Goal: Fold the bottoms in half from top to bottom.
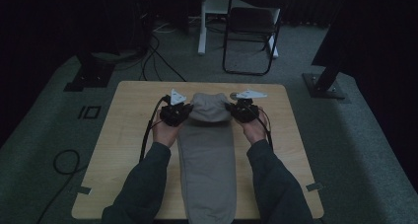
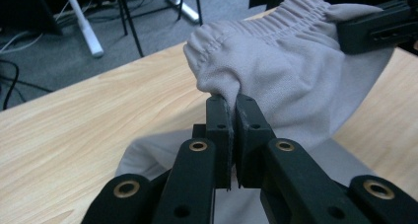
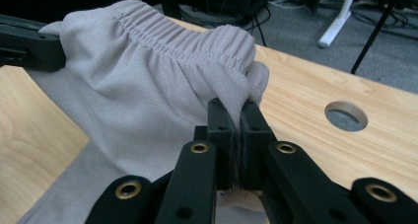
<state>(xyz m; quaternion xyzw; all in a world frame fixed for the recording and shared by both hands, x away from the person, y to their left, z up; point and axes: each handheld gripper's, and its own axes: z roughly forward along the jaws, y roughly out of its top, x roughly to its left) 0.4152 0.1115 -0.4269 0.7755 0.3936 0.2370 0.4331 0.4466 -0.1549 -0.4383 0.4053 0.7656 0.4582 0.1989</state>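
A wooden table stands on grey carpet. It has a round hole near one corner. Behind the table there is a black folding chair, beside a white desk leg. Black cables lie on the floor.

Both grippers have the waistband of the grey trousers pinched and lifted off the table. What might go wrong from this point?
1. The left gripper and right gripper each pinch only a thin fold of the grey trousers near the waistband, so the cloth may slip out as more weight comes up.
2. The legs run past the near edge of the table, so they could drag or slide off.
3. An uneven lift could bunch the cloth.
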